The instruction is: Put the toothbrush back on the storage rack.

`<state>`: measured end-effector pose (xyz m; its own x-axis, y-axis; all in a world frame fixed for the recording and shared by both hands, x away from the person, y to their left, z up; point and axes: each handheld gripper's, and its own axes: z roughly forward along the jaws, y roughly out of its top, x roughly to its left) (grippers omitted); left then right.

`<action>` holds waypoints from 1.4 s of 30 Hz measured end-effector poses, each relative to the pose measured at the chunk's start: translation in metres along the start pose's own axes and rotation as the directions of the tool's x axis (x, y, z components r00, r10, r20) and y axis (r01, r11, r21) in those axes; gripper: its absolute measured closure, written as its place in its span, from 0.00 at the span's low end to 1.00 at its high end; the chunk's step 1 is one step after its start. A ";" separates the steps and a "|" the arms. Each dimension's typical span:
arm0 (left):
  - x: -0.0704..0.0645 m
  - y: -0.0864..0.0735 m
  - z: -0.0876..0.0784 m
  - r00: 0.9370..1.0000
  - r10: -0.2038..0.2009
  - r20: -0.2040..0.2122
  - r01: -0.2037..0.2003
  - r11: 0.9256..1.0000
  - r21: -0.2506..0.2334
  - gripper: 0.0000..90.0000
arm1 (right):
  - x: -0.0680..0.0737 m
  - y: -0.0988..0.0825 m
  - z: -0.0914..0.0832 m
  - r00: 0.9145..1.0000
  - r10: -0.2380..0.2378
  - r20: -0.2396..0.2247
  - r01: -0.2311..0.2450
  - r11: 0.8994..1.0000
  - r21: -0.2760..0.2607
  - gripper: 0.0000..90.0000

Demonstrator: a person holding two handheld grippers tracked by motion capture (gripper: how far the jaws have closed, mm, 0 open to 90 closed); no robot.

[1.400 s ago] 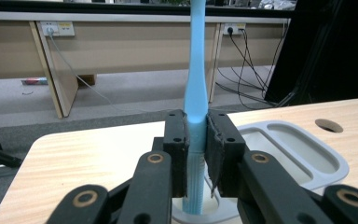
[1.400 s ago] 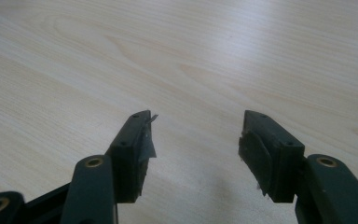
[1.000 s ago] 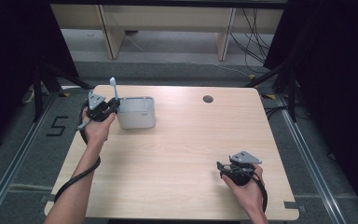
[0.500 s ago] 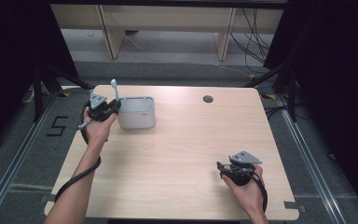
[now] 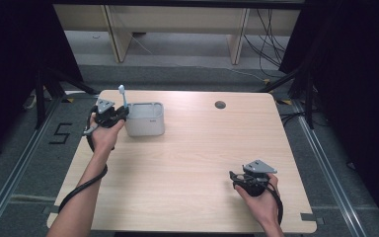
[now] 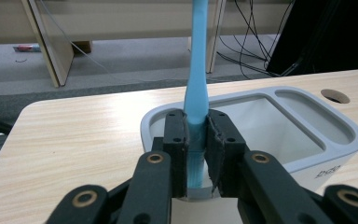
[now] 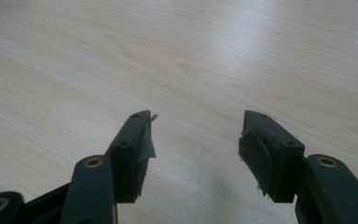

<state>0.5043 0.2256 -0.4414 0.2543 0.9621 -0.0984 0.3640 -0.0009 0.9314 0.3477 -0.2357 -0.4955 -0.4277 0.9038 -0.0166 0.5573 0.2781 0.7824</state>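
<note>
my left gripper [image 6: 196, 140] is clamped on the lower part of a light blue toothbrush handle [image 6: 197, 70], which stands upright between the two black pads at the near wall of a grey holder [image 6: 307, 154]. in the high view that left gripper [image 5: 112, 114] sits at the far left of the wooden table [image 5: 192, 163], just beside the left end of the grey holder [image 5: 145, 121], with the light blue toothbrush handle [image 5: 124, 98] rising above its rim. the holder has a large compartment and a smaller one beside it; the handle stands over the edge of the large one, and i can't tell whether its lower end reaches the bottom. my right gripper [image 7: 196, 140] is released, jaws spread wide over bare wood with nothing between them. in the high view the right gripper [image 5: 237, 178] rests low at the near right of the table, well apart from the holder.
</note>
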 end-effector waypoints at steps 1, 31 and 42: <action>0.000 0.000 0.000 1.000 -0.001 -0.002 0.001 1.000 0.004 0.87 | 0.000 0.000 0.000 1.000 0.001 0.000 -0.001 1.000 0.000 0.49; 0.001 0.000 0.003 1.000 0.010 -0.021 -0.009 0.998 0.055 0.87 | 0.000 0.000 0.000 1.000 -0.008 0.007 0.008 1.000 -0.008 0.49; 0.005 0.001 -0.009 0.999 -0.041 -0.029 0.042 0.999 0.025 0.64 | 0.000 0.000 0.000 1.000 -0.006 0.006 0.006 1.000 -0.008 0.49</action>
<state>0.4977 0.2328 -0.4382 0.2128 0.9688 -0.1267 0.3964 0.0329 0.9175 0.3477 -0.2353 -0.4956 -0.4266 0.9041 -0.0254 0.5490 0.2812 0.7871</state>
